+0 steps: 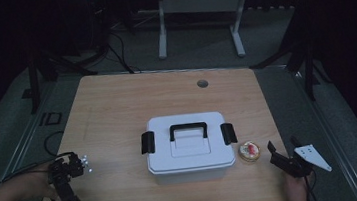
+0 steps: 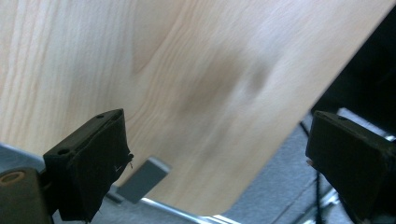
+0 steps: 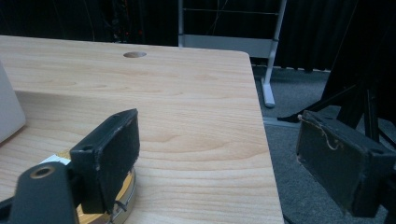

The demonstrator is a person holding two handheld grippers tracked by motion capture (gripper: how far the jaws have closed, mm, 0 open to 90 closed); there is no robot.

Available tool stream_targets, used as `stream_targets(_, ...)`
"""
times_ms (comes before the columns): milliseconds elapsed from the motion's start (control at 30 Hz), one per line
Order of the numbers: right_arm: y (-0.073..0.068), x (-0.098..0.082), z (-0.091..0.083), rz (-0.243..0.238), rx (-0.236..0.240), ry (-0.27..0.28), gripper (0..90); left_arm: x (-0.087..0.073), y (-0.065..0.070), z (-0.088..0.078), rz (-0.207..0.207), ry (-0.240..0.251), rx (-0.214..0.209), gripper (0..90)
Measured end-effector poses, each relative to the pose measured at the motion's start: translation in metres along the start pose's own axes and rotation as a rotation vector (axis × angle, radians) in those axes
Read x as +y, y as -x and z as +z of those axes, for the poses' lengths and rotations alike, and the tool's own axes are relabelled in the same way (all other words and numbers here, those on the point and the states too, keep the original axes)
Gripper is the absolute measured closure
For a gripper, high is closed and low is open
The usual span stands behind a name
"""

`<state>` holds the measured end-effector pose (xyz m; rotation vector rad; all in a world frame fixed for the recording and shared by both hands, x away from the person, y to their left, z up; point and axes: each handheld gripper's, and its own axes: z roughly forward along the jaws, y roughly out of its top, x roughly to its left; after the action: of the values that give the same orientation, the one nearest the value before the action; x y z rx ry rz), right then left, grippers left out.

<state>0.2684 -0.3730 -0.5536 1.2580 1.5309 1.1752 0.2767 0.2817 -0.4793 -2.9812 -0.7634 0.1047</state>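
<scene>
White box [image 1: 189,147] mid-table, both claws wide and empty.
High view shows its black handle [image 1: 188,129]; right gripper [image 3: 215,158] view shows the small tin [image 3: 119,198] at the table's [image 3: 187,107] near right edge; left gripper [image 2: 215,158] view bare wood.

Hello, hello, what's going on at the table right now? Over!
Left gripper open, empty, near left edge. Right gripper open, empty, beside small round tin. White box mid-table, lid on, clasps down. Nothing in the way.

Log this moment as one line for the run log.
left gripper: open, empty, near left table edge | right gripper: open, empty, beside small round tin | white lidded box: closed, centre of table
</scene>
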Motion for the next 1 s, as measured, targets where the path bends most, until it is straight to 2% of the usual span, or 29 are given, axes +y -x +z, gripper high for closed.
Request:
stream_targets(67, 0.000, 0.000, 0.000, 0.000, 0.001, 0.001, 13.3, 0.004, 0.000, -0.006, 0.001, 0.018, -0.014, 5.2)
stream_targets(267, 0.000, 0.000, 0.000, 0.001, 0.002, 0.000, 13.3, 0.014, 0.003, -0.019, 0.012, 0.060, -0.014, 5.2)
stream_targets(300, 0.000, 0.000, 0.000, 0.001, 0.002, 0.000, 13.3, 0.020, 0.004, -0.027, 0.019, 0.094, -0.010, 5.2)
stream_targets(400, 0.000, 0.000, 0.000, 0.004, 0.001, 0.000, 13.3, 0.029, 0.006, -0.038, 0.044, 0.139, -0.019, 5.2)
stream_targets(500, 0.000, 0.000, 0.000, 0.004, 0.003, 0.000, 13.3, 0.040, 0.008, -0.047, 0.060, 0.163, -0.027, 5.2)
stream_targets(633, 0.000, 0.000, 0.000, 0.005, 0.003, -0.001, 13.3, 0.054, 0.011, -0.058, 0.101, 0.158, -0.029, 5.3)
stream_targets(733, 0.001, 0.000, 0.000, 0.007, 0.005, 0.000, 13.3, 0.065, 0.014, -0.067, 0.131, 0.149, -0.016, 5.7)
stream_targets(1000, 0.001, 0.000, 0.000, 0.007, 0.008, 0.001, 13.3, 0.095, 0.024, -0.090, 0.204, 0.164, -0.001, 5.8)
